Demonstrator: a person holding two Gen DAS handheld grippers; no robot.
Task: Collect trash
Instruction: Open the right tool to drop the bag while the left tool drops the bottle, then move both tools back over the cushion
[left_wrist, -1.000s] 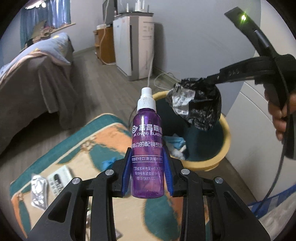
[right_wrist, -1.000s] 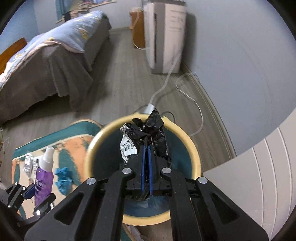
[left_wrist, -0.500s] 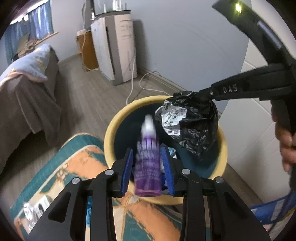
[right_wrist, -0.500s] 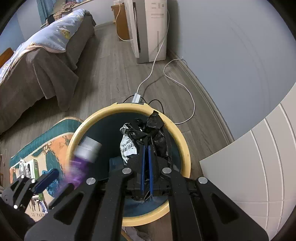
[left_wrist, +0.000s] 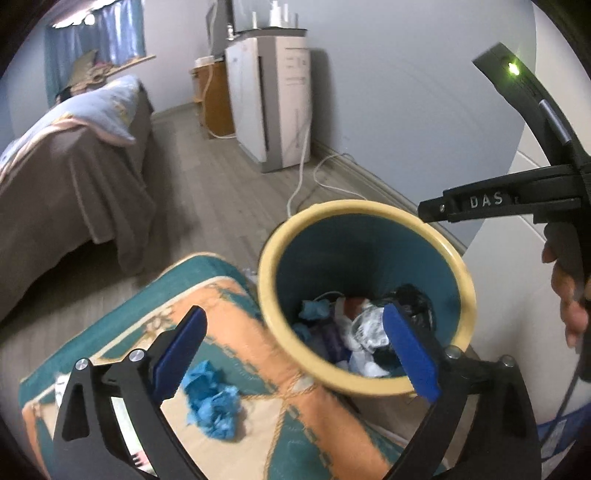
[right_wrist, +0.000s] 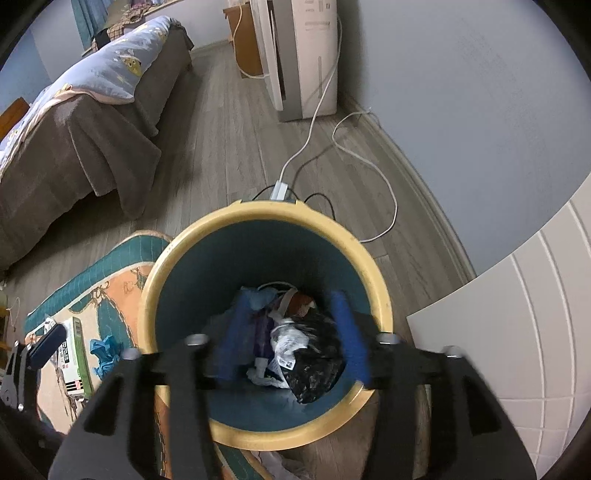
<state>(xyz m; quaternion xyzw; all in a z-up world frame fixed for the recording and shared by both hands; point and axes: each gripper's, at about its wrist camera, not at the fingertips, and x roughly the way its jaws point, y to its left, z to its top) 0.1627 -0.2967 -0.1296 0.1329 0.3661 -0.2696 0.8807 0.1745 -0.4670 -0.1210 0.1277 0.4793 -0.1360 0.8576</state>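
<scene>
Both the left hand-held gripper (left_wrist: 295, 343) and right hand-held gripper (right_wrist: 291, 332) hang wide open and empty over the yellow-rimmed bin (right_wrist: 177, 266), black bag (right_wrist: 317, 354) inside among the trash, blue crumpled tissue (left_wrist: 214, 398) on the rug (left_wrist: 236, 302) beside it.

Black plastic left gripper (left_wrist: 291, 345), blue-padded fingers (left_wrist: 410, 354), silver screws; right gripper (right_wrist: 291, 332) stamped "DAS", green LED.

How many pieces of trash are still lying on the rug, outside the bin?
2 visible: a crumpled blue wad near the bin, and a flat green-and-white packet farther left. The grippers may hide more.
</scene>
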